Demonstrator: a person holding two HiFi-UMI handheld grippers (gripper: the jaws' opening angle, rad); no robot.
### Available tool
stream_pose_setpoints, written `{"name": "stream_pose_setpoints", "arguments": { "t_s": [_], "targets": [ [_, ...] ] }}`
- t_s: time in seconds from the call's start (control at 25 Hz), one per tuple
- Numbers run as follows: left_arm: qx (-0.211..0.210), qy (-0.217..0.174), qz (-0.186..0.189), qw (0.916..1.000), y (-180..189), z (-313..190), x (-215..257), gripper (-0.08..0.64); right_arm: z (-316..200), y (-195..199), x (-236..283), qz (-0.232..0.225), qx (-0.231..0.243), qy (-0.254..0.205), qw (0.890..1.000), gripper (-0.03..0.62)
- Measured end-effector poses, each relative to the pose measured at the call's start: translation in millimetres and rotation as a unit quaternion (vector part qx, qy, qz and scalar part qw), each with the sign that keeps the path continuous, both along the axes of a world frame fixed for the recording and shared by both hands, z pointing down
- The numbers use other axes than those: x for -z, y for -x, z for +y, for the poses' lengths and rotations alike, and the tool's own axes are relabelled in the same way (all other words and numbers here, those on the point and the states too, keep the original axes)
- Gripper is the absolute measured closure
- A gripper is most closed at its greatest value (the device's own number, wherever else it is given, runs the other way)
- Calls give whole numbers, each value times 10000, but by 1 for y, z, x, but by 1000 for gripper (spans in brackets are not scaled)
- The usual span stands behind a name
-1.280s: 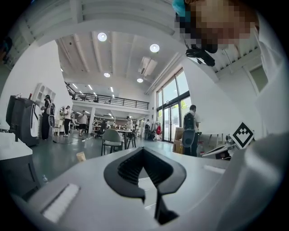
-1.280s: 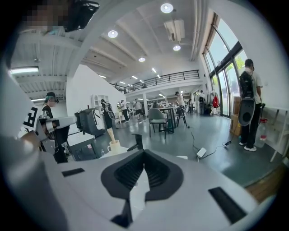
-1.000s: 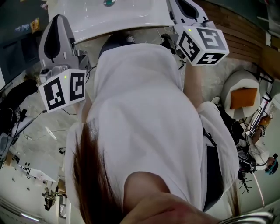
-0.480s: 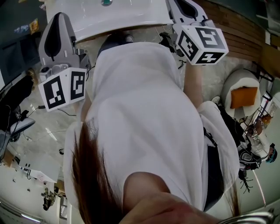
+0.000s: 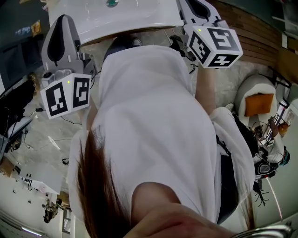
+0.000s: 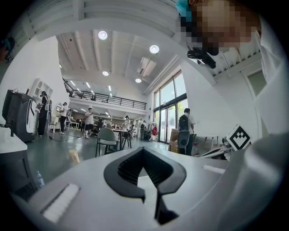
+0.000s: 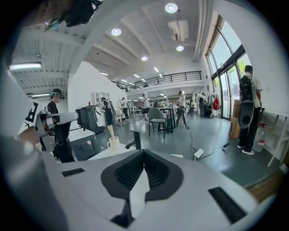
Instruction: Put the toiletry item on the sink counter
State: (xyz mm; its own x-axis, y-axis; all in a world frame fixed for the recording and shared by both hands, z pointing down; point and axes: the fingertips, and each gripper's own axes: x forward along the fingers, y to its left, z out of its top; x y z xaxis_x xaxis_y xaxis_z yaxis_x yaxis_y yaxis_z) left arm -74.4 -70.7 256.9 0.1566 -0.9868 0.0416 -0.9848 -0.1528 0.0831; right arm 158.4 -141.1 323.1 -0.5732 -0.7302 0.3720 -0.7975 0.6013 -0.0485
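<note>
Two grippers up in the air, one at each side of a white shirt (image 5: 149,116) in the head view. Left gripper (image 6: 142,151): jaws fully closed, tips touching, nothing held between them. Right gripper (image 7: 143,153): equally closed, tips together, also empty. Both pointed away from the body, toward a white sink (image 5: 125,21) at the top of the head view, with the drain (image 5: 111,3) just at the frame edge. There, right gripper in front of the sink's near right corner, left gripper beside the near left corner, over the pale floor (image 5: 42,139).

Toiletry item: not told with certainty in any view. In the right gripper view, beyond the jaws, a white counter (image 7: 106,152) with a black faucet (image 7: 135,140) and, just beside it at the left, a mug (image 7: 113,143). In the mug a tall pale item (image 7: 111,131), tilted to the left, too small to name. Apart from both grippers, touched by neither.

Behind, a large hall with several people standing, a grey chair (image 7: 156,118) and a table.
</note>
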Motion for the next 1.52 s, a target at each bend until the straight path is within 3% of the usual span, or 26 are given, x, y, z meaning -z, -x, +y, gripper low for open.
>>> {"name": "stream_pose_setpoints", "arguments": {
  "t_s": [0.76, 1.52],
  "targets": [
    [-190, -21, 82, 9998, -14, -7, 5, 551, 3, -21, 8, -104, -261, -44, 9996, 588],
    [-103, -43, 120, 9999, -2, 2, 4, 551, 8, -7, 7, -46, -120, -69, 9999, 588]
  ]
}}
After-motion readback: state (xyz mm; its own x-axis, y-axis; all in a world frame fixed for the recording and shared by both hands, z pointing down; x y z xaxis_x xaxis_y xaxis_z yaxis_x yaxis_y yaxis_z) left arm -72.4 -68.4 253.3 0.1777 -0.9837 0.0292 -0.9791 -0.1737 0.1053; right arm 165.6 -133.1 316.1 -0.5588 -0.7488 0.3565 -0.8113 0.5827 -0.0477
